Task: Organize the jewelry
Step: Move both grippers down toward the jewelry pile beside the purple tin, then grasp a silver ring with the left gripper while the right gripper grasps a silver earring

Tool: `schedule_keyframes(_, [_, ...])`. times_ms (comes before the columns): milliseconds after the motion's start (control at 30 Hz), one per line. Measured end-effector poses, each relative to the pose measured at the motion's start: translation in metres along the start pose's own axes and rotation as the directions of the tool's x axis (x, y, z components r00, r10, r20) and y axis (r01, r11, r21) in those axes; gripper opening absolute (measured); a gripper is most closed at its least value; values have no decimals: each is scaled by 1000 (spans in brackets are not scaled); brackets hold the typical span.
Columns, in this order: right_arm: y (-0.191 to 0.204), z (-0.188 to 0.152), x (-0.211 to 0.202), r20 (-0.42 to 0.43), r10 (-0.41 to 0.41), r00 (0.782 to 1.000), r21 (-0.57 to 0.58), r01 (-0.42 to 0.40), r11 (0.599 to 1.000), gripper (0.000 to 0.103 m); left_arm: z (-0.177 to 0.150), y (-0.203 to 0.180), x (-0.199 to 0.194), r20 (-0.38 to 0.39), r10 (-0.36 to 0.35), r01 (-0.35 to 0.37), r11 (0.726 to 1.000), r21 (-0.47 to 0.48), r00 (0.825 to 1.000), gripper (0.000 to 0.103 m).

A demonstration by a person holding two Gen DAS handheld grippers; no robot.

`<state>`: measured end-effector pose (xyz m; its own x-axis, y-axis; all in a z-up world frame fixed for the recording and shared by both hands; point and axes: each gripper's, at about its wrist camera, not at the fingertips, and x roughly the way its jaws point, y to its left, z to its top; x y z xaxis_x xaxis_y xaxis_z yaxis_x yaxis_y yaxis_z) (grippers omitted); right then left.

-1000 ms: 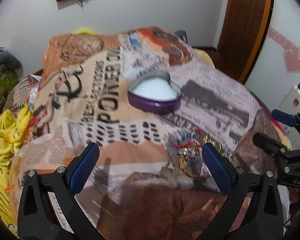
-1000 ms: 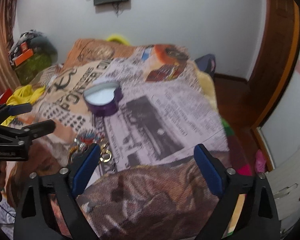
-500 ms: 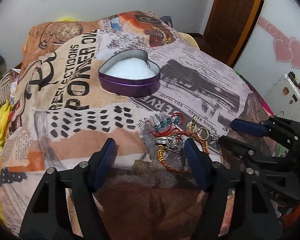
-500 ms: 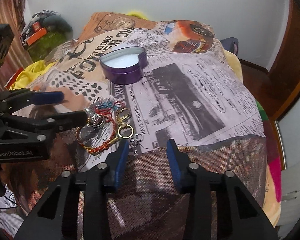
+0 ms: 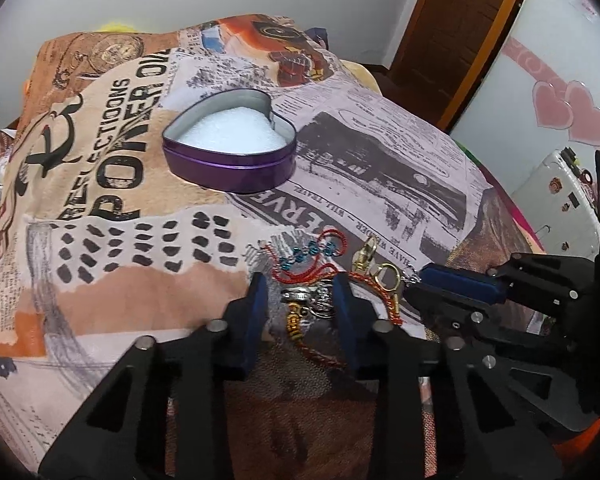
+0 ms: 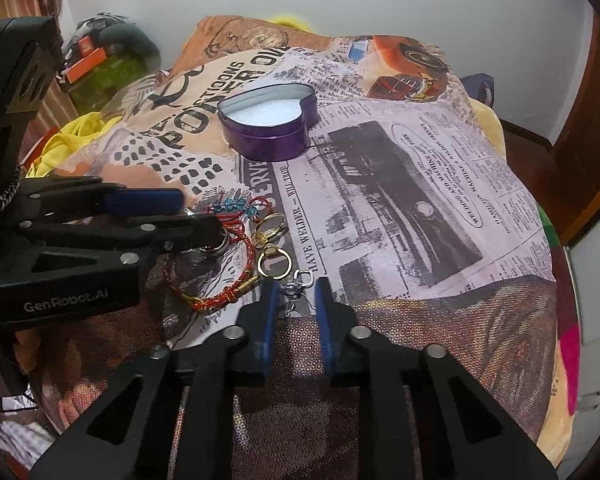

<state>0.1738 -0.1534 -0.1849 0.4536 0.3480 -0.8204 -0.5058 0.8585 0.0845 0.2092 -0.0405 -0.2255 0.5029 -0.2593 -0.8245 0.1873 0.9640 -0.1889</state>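
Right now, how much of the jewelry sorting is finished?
Nothing yet: the heart tin holds only white padding. The left claw straddles a silver ring; the right claw brackets a small silver charm. The red bracelet and gold rings remain on the blanket.

We read "GenRobot.AI" on the left tool (image 6: 204,216); the bedspread (image 6: 400,184) prints "POWER OIL" and "HAVE WELDER — WILL TRAVEL".
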Motion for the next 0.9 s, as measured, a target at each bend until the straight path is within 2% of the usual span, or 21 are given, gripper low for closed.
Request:
schedule_keyframes(133, [1, 0, -1, 4, 0, 1000, 2, 0, 1000, 8, 0, -3, -4, 20, -5, 5, 1000, 16, 1000, 20])
schedule_keyframes(633, [1, 6, -34, 84, -31, 996, 30, 29, 999, 7, 3, -11, -49, 119, 14, -18, 999, 34, 993, 20])
schedule_keyframes(767, [1, 7, -38, 74, -30, 997, 25, 28, 999, 7, 1, -10, -61, 141, 27, -31, 999, 29, 990, 20])
schedule_keyframes(800, [1, 8, -36, 61, -24, 998, 28, 22, 999, 9, 0, -9, -63, 144, 29, -33, 999, 27, 989, 20])
schedule_keyframes(867, [0, 8, -30, 39, -13, 999, 42, 12, 999, 21, -2, -8, -67, 150, 35, -39, 999, 24, 988, 20])
schedule_keyframes(900, [0, 8, -28, 34, -14, 999, 46, 12, 999, 31, -3, -7, -69, 152, 38, -42, 999, 22, 988, 20])
